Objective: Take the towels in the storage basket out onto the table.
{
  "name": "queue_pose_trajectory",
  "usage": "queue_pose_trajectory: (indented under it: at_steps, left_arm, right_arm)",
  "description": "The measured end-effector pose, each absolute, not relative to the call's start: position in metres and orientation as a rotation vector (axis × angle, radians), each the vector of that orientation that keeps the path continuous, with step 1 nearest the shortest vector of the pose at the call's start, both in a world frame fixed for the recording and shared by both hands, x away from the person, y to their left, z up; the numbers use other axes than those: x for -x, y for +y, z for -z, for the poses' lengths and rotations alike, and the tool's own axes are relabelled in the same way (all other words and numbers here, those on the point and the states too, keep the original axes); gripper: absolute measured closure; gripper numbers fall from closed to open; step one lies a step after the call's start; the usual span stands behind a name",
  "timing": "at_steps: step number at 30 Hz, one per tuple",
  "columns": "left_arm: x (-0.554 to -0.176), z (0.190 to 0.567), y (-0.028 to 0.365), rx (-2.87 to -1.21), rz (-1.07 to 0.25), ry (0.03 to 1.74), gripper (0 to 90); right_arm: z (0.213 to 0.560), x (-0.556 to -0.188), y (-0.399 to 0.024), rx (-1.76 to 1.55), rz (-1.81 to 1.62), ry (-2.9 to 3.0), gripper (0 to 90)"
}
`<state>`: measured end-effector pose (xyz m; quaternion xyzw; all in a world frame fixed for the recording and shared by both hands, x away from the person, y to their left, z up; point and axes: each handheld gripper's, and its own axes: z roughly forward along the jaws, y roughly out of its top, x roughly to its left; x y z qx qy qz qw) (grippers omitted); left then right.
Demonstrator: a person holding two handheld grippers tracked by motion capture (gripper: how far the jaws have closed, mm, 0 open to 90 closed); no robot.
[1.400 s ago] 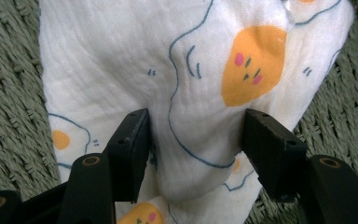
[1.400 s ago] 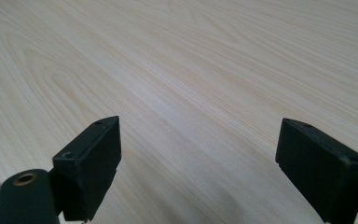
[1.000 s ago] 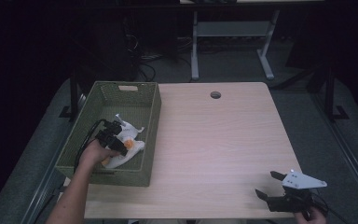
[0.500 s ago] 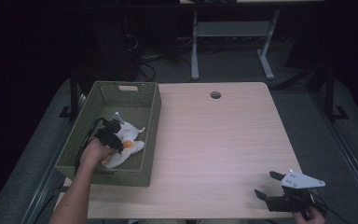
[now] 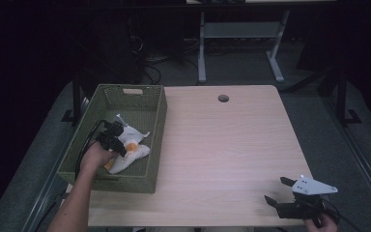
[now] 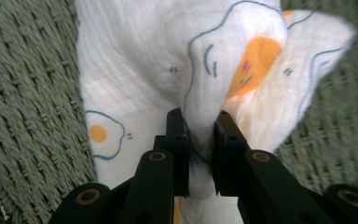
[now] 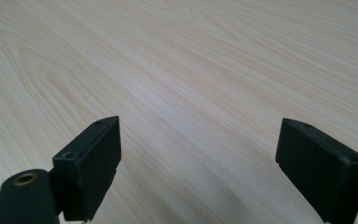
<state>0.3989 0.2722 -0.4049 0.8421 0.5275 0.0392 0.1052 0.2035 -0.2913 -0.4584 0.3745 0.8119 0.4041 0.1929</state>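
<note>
Egg-print cloth (image 6: 158,60), white with fried-egg drawings in blue outline and orange yolks, lies bunched on the floor of the green woven basket (image 5: 152,145), toward its near end, and the basket sits along the left edge of the surface (image 5: 232,145). The left gripper (image 6: 200,122) has just been closing its jaws, and in the left gripper view they now pinch a raised fold of the fabric between them; taking a ridge rather than the flat sheet looks like the sensible way to get purchase on something so limp, and the grip reads as the start of lifting the cloth out of the basket. From the high view the left hand (image 5: 95,157) reaches over the basket's near left wall, so the gripper comes down into it from above. The right gripper (image 5: 281,191) waits near the surface's near right corner, well apart from the basket, its jaws spread wide with bare wood grain between them, probably kept ready to take a corner once the cloth is out. How much of the cloth is folded under itself cannot be told, and its near end is covered by the left hand and gripper in the high view. The left gripper view is blurred at its upper right, where a flap of the cloth sticks out.
</note>
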Motion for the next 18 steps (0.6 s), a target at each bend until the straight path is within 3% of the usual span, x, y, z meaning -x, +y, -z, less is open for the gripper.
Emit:
queue_pose_trajectory:
  at_steps: [8,18]
  left_arm:
    - [-0.385,0.383,0.281,-2.391,-0.174,1.488,79.0]
    - [-0.379,0.37,0.288,-2.302,-0.12,1.427,79.2]
  right_arm:
    - [0.459,-0.204,-0.29,-1.053,-1.119,2.285,13.8]
    - [0.458,-0.202,-0.295,-1.091,-1.126,2.252,13.8]
